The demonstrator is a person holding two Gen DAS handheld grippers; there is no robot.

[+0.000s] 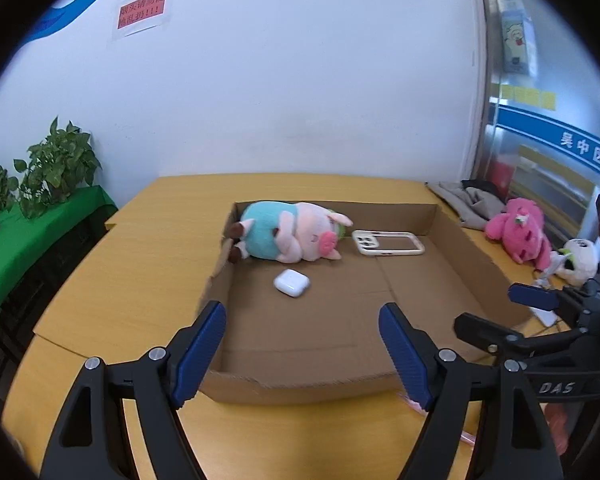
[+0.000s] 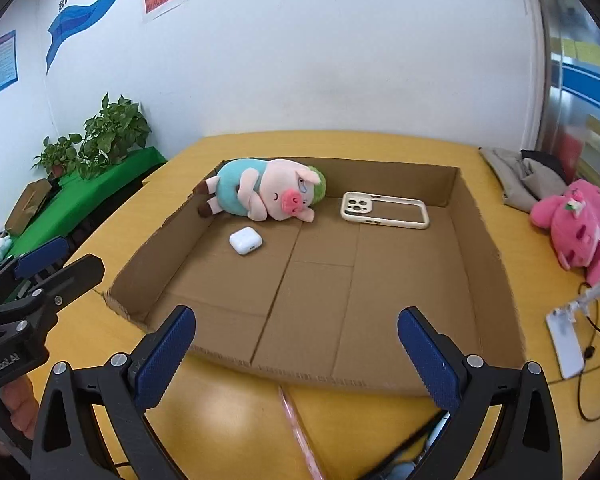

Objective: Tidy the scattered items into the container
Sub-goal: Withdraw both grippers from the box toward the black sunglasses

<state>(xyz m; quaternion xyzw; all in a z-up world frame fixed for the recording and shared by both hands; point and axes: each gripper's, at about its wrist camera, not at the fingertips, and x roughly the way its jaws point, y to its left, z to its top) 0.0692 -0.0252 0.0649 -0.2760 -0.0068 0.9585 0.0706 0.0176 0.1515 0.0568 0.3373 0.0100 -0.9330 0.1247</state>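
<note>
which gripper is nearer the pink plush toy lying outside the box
Right. The right gripper hangs open over the box's near edge, toward the pink plush toy at its right; the left gripper sits farther over, by the box's opposite corner.

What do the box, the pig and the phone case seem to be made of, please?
Box: brown corrugated cardboard, matte, with ragged cut edges and fold creases. Pig: soft plush fabric, fuzzy surface. Phone case: cream rim, probably smooth plastic or silicone, slight sheen.
</note>
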